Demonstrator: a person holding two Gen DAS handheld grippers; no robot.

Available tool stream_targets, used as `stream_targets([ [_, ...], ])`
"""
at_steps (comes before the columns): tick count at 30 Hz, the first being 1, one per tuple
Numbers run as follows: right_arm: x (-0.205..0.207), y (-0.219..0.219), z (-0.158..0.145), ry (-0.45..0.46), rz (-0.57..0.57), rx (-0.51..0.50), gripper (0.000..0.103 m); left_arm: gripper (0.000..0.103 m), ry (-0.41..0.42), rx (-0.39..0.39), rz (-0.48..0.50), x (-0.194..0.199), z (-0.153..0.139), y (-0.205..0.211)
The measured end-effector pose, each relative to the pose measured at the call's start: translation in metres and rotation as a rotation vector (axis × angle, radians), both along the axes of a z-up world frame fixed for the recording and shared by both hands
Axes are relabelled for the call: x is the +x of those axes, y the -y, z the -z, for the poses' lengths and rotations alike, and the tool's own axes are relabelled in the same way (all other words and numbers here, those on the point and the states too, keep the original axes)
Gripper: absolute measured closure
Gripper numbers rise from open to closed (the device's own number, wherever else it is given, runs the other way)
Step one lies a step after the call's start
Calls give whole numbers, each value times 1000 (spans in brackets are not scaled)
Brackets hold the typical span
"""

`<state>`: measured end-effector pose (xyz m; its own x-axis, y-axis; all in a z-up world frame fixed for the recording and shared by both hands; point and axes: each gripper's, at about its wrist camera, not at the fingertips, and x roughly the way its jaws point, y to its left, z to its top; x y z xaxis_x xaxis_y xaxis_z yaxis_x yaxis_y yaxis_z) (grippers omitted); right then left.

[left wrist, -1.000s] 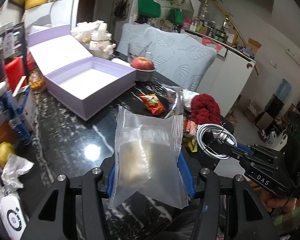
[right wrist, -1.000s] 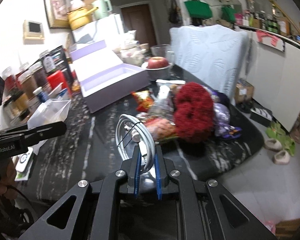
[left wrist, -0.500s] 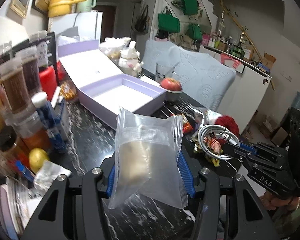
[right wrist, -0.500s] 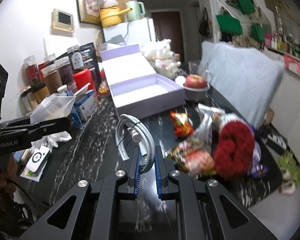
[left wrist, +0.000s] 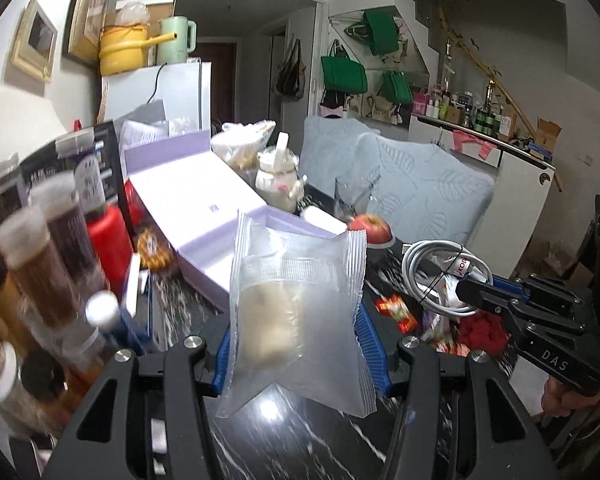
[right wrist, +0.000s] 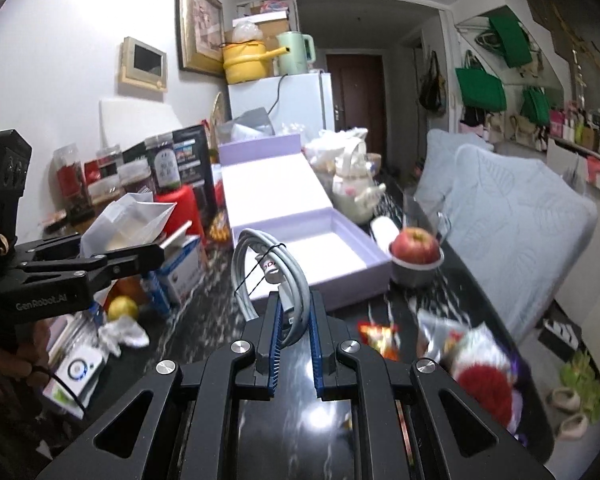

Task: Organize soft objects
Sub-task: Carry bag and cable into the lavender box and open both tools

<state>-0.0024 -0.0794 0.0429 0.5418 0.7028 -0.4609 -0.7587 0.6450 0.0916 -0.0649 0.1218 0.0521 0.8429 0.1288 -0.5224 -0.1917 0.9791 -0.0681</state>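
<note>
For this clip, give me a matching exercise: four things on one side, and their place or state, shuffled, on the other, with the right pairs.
Things:
1. clear plastic pouch
2. coiled white cable
3. apple
4. lavender box

Place or state:
A. sits in a small metal bowl
B. lies open on the black table, nothing inside
C. clamped in the left tongs
D. clamped in the right tongs

Pairs: 1-C, 2-D, 3-A, 4-B
</note>
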Motion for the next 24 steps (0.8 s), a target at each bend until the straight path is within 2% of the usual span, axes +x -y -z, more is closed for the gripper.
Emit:
stream_targets([
  [9,50,-32,-38,47,-3,6,90,51,60,37,10,48,-39,-27],
  [15,90,-64,-66,81,-4,1,90,51,88,80,-20,92,-62,-47],
  [24,150,-110,-78,83,42,-60,90,51,-7,14,-76,170,-54,-95],
])
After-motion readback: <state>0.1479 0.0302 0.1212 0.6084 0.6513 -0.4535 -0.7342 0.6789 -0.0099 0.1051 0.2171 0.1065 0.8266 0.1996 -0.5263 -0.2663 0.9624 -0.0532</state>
